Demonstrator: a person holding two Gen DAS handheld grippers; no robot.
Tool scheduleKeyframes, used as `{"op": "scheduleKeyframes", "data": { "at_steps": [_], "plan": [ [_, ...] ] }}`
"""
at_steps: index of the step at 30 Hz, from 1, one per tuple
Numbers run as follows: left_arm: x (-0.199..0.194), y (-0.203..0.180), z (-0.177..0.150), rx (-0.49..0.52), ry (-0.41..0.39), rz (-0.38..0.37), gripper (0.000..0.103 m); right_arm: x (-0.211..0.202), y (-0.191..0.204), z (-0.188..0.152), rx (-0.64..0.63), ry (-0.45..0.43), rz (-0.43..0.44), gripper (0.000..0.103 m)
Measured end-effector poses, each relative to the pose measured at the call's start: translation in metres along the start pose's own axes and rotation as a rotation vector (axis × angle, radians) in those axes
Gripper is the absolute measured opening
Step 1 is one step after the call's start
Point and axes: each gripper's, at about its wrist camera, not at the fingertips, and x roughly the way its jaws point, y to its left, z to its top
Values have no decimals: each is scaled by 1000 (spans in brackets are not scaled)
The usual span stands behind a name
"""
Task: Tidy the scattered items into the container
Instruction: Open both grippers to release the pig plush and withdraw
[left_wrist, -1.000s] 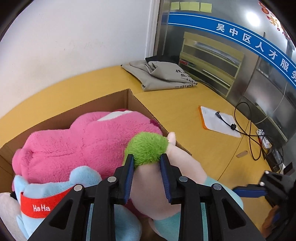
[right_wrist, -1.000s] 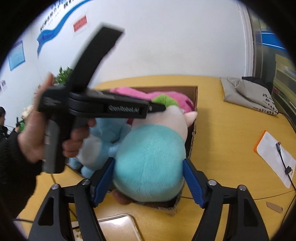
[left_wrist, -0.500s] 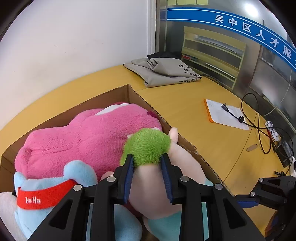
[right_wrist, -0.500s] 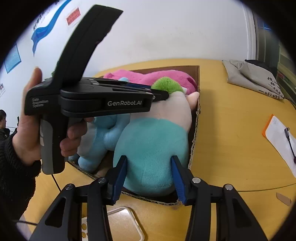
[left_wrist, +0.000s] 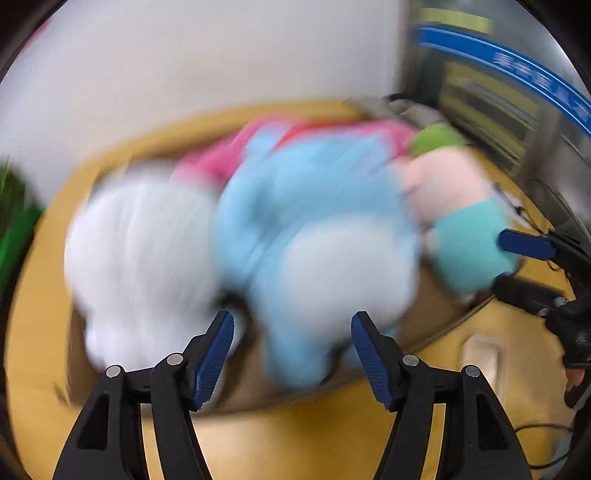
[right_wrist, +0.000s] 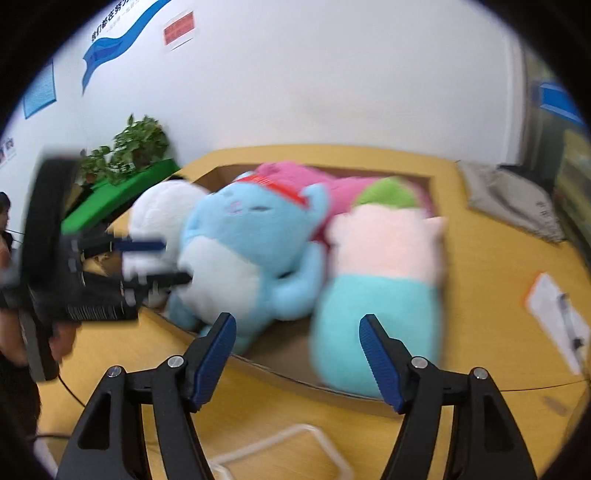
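A cardboard box on the yellow table holds several plush toys: a white one, a light blue one with a red band, a pink one, and a green-haired doll in teal. The left wrist view is blurred; it shows the white plush, the blue plush and the doll. My left gripper is open and empty in front of the box. My right gripper is open and empty at the box's near edge. The left gripper also shows at the left of the right wrist view.
A folded grey cloth lies at the back right. A paper with an orange edge lies at the right. A potted plant on a green stand stands at the left. A white wire-like frame lies on the table near me.
Both grippers have let go of the green-haired doll, opened and pulled back from the box. The doll now rests in the box. The left view swung left.
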Motion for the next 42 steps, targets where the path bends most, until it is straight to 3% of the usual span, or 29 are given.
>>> {"op": "scheduleKeyframes", "data": {
  "at_steps": [2, 4, 6, 15, 17, 19, 22, 27, 36, 42],
  "plan": [
    [2, 18, -8, -87, -16, -88, 71, 17, 12, -2, 7, 3, 83, 69],
    [-2, 14, -9, -60, -27, -71, 67, 36, 18, -8, 35, 51, 114, 69],
    [-4, 11, -11, -58, -23, -64, 67, 42, 23, -15, 33, 59, 77, 69],
    [-17, 0, -32, -62, -36, -62, 68, 24, 20, -31, 51, 81, 64, 71],
    [-24, 0, -35, -79, -53, -46, 72, 17, 25, -35, 38, 78, 48, 74],
    [-38, -4, -39, -96, -88, -30, 87, 9, 29, -35, 23, 87, -3, 78],
    [-71, -13, -48, -84, -180, 17, 99, -17, 32, -35, 34, 32, -57, 78],
    [-114, -27, -64, -56, -264, 27, 103, -60, 31, -41, 98, -69, -151, 81],
    [-124, -47, -84, -73, -240, -37, 103, -88, 41, -49, 104, -114, -205, 81],
    [-116, -58, -101, -90, -187, -78, 103, -93, 40, -58, 82, -110, -187, 81]
  ]
}}
